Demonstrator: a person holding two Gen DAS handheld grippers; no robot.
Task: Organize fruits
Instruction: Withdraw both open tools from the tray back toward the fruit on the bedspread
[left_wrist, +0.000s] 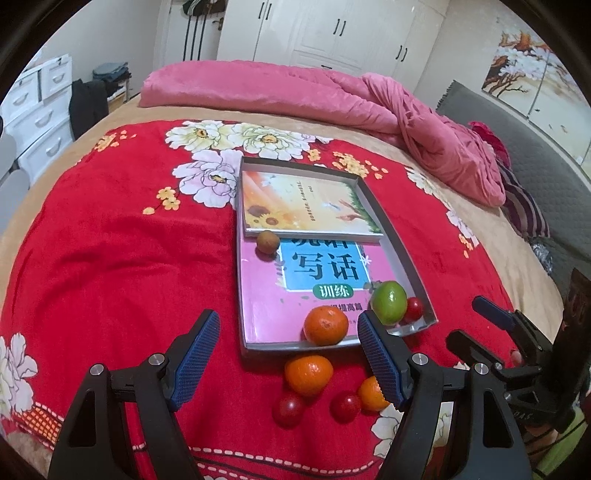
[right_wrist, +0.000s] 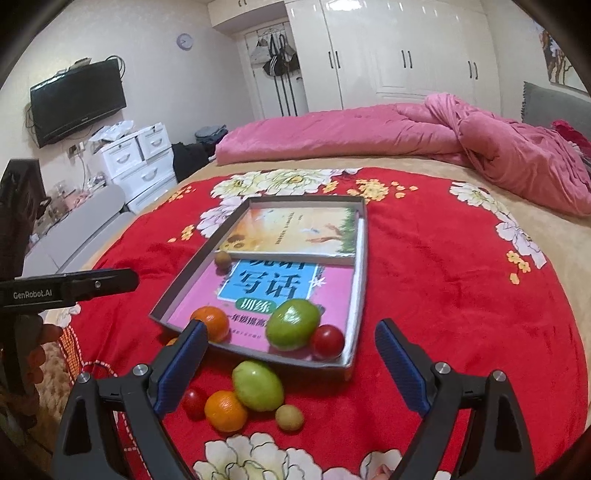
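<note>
Four fruits are sitting in the grey tray (right_wrist: 177, 291) on the bed's red blanket (right_wrist: 443, 295), most at its near edge; more are lying loose just before it. My left fingers (left_wrist: 288, 354) and right fingers (right_wrist: 291, 365) are hovering released, grasping nothing

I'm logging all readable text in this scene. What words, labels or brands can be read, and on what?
"GenRobot.AI": side of the left gripper.
"写话": blue panel of the pink book.
"训练": green badge on the same cover.
The line below the badge, partly hidden by fruit: unreadable.
Sunflower book title: too small to read.
</note>
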